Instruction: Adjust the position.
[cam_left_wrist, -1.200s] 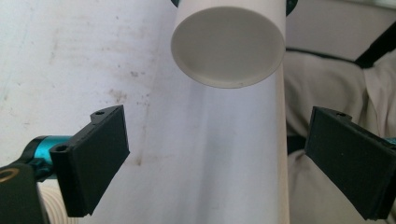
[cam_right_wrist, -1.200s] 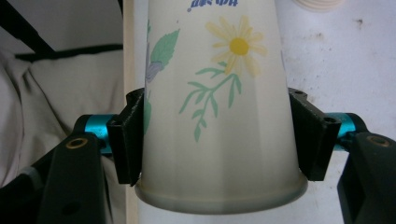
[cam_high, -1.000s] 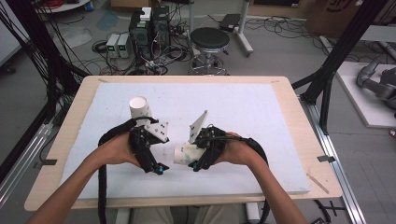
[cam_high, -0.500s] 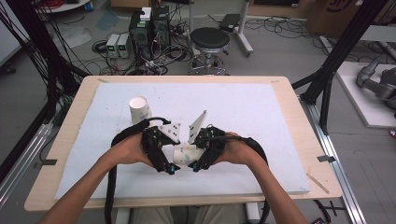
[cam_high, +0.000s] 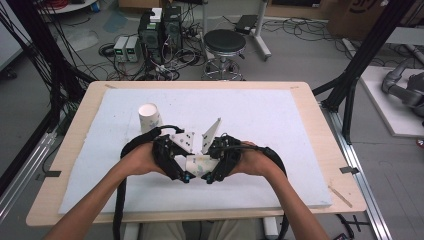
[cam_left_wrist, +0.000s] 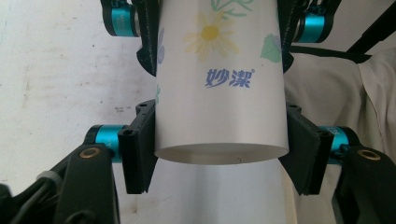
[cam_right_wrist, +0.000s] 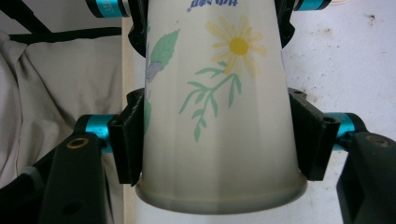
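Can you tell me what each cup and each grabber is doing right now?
Flowered cup: on its side between the two hand-held grippers, clamped at both ends.
Plain cup: upright on the table, apart, untouched.
Left hand-held gripper: shut on the flowered cup's base end.
Right hand-held gripper: shut on the flowered cup's rim end.

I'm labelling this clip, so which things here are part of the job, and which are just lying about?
In the job:
- flowered paper cup, held between both
- left gripper
- right gripper

Possibly next, or idle:
- upright paper cup

Lying about:
- stool
- floor electronics
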